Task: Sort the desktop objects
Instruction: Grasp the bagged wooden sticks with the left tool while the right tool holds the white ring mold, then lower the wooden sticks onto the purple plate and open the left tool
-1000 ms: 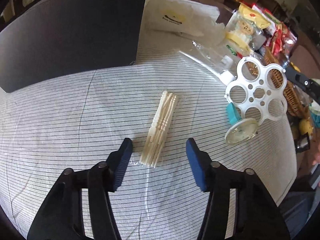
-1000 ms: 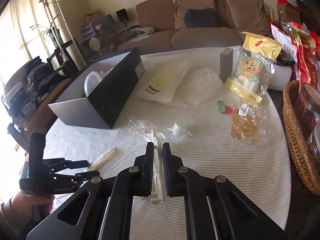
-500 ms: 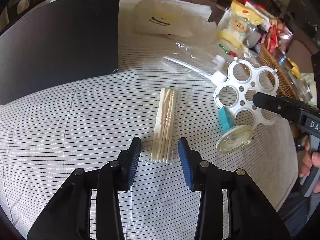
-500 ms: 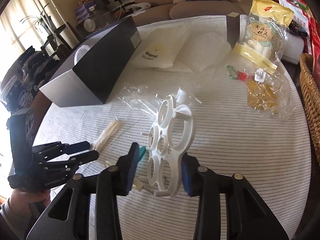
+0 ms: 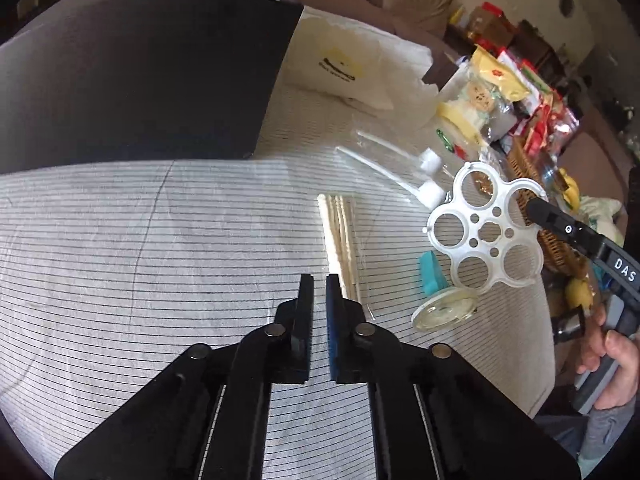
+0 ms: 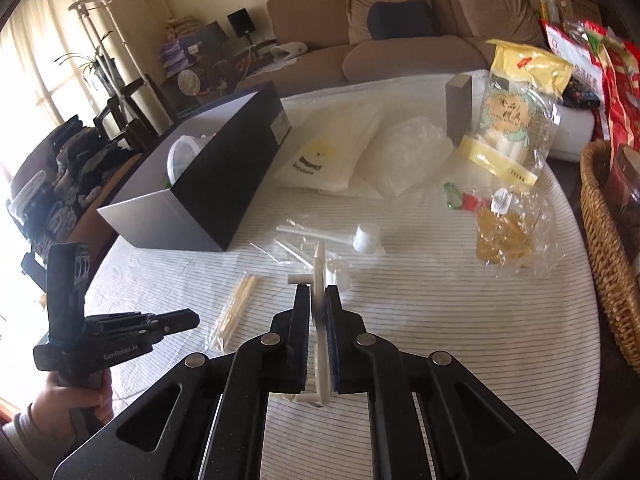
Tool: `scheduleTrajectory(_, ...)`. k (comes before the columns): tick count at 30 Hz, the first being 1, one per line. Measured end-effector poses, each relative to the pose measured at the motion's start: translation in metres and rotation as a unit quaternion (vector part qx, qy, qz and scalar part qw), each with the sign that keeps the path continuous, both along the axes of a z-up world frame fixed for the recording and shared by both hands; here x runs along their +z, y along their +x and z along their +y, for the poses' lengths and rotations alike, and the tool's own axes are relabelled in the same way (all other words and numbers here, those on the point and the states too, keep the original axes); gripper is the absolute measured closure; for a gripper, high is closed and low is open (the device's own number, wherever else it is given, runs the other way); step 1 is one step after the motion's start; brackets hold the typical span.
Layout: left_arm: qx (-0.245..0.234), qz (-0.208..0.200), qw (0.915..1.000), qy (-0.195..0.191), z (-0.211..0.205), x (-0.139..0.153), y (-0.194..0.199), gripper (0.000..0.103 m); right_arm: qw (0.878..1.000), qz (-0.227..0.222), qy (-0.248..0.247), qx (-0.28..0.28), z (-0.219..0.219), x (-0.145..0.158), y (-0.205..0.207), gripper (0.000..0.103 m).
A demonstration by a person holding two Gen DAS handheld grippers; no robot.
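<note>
Striped cloth (image 5: pixel 160 248), right gripper (image 6: pixel 319 292) clamping holed white disc (image 5: pixel 486 232) — rigid plastic

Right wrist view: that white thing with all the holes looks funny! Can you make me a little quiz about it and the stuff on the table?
1. True or false: the right gripper is shut on the white holed rack.
2. What lies just past the left gripper? A) stick bundle B) a spoon C) a toy car
3. How many big outer holes does the rack have?

Key: 1 true; 2 A; 3 five.
</note>
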State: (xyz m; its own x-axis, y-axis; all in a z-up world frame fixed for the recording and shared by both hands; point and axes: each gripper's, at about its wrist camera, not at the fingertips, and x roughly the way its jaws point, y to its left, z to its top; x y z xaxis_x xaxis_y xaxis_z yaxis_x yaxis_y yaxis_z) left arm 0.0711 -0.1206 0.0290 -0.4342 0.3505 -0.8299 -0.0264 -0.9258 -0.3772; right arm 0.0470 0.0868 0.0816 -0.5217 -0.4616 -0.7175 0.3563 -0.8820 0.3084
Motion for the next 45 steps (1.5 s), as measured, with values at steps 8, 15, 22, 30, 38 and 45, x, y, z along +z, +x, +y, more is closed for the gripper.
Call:
scheduleTrajectory(8,-0.027,0.016,0.9955,-0.089,0.044,-0.010,-0.008,0.049,0.999,-0.038,0.030,0.011,-0.017,-0.030,-0.003,0.059)
scheduleTrajectory(15,-0.047,0.022,0.9919,-0.116,0.060,-0.012,-0.007,0.092,0.998,-0.049,0.048,0.012,-0.024,-0.041,-0.008,0.094)
scheduleTrajectory(22,-0.023,0.056,0.9973,-0.041,0.036,0.019,-0.003,0.092,0.999,0.006,0.035,0.008,-0.020,-0.013,0.001,0.098)
scheduleTrajectory(30,-0.017,0.099,0.9948,0.016,0.002,0.082,0.002,0.092,0.998,0.062,0.021,0.005,-0.013,0.034,0.012,0.098)
scheduleTrajectory(38,-0.002,0.111,0.9936,0.021,-0.065,0.167,-0.070,0.092,0.993,0.105,0.020,0.050,-0.054,0.098,-0.012,0.098)
scheduleTrajectory(45,-0.006,0.059,0.9975,-0.039,-0.104,0.183,-0.209,0.092,0.987,0.132,0.020,0.091,-0.112,0.147,-0.075,0.098)
